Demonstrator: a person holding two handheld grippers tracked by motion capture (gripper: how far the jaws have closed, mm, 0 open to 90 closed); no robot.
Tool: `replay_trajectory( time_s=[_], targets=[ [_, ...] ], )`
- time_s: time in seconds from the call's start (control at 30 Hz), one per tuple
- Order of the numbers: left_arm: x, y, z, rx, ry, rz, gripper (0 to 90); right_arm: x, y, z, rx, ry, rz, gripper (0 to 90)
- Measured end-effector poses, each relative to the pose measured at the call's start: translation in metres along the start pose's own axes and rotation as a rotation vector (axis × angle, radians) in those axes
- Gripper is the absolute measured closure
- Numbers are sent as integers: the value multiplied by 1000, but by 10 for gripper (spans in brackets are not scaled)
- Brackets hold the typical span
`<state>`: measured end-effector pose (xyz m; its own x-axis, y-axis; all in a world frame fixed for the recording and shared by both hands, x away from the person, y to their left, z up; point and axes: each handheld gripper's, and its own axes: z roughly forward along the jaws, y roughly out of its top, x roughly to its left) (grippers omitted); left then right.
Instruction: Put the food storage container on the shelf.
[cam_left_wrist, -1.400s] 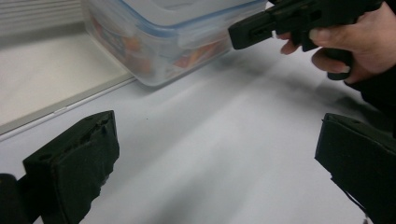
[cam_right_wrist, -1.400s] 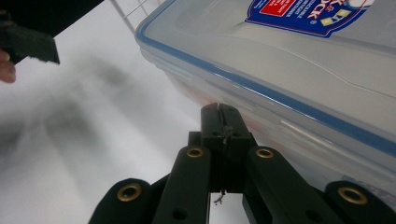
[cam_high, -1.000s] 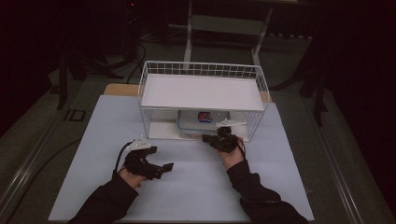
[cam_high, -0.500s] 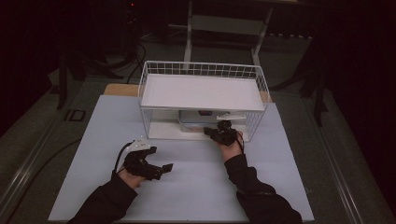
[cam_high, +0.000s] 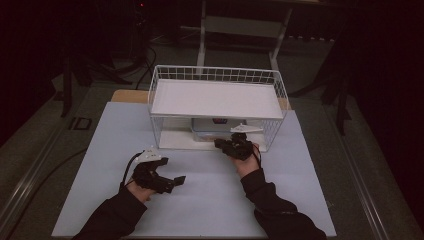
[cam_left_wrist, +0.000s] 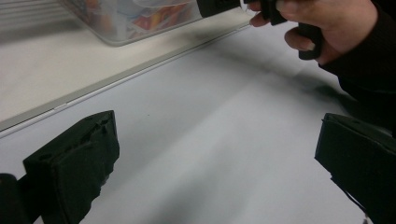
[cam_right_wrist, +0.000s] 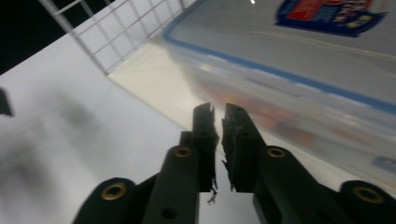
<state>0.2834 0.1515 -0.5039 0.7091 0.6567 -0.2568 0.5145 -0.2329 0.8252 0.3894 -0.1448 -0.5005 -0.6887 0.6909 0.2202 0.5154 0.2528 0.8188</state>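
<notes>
Near edge of the high view: two dark sleeves come in over the white mat (cam_high: 200, 200). Left gripper (cam_high: 170, 181) rests low on the mat, jaws spread wide with nothing between them; in the left gripper view the bare mat lies between its two black pads. Farther in, the right gripper (cam_high: 226, 145) sits at the front opening of the wire rack (cam_high: 218, 75), just before the clear box (cam_high: 220, 131). In the right gripper view its jaws stand a narrow slit apart, having just been opening, empty, tips close to the box's side. The box, blue-rimmed lid with a label, stands on the rack's lower level under the white shelf (cam_high: 215, 99).
</notes>
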Motion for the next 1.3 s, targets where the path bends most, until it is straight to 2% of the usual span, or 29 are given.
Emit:
replay_trajectory(
  time_s=[0.2,0.37,0.43,0.53,0.63,0.83,1.1,1.3],
  targets=[
    [-1,0,0,3,-4,5,0,15,-6,-6,-16,53,-27,578],
    [-4,1,0,5,-3,21,0,18,-10,-14,-47,111,-19,322],
    [-5,1,0,4,-5,23,0,19,-11,-17,-51,120,-22,277],
    [-6,1,-1,0,-10,25,0,18,-13,-22,-68,130,-17,237],
    [-7,1,-2,-1,-9,32,0,18,-16,-30,-78,119,-38,196],
    [-10,0,-3,5,-9,46,0,15,-27,-46,-78,105,-54,186],
    [-12,0,-3,3,-16,59,0,5,-44,-61,-68,85,-28,186],
    [-11,0,-4,-1,-17,52,0,6,-51,-76,-70,68,-52,186]
  ],
)
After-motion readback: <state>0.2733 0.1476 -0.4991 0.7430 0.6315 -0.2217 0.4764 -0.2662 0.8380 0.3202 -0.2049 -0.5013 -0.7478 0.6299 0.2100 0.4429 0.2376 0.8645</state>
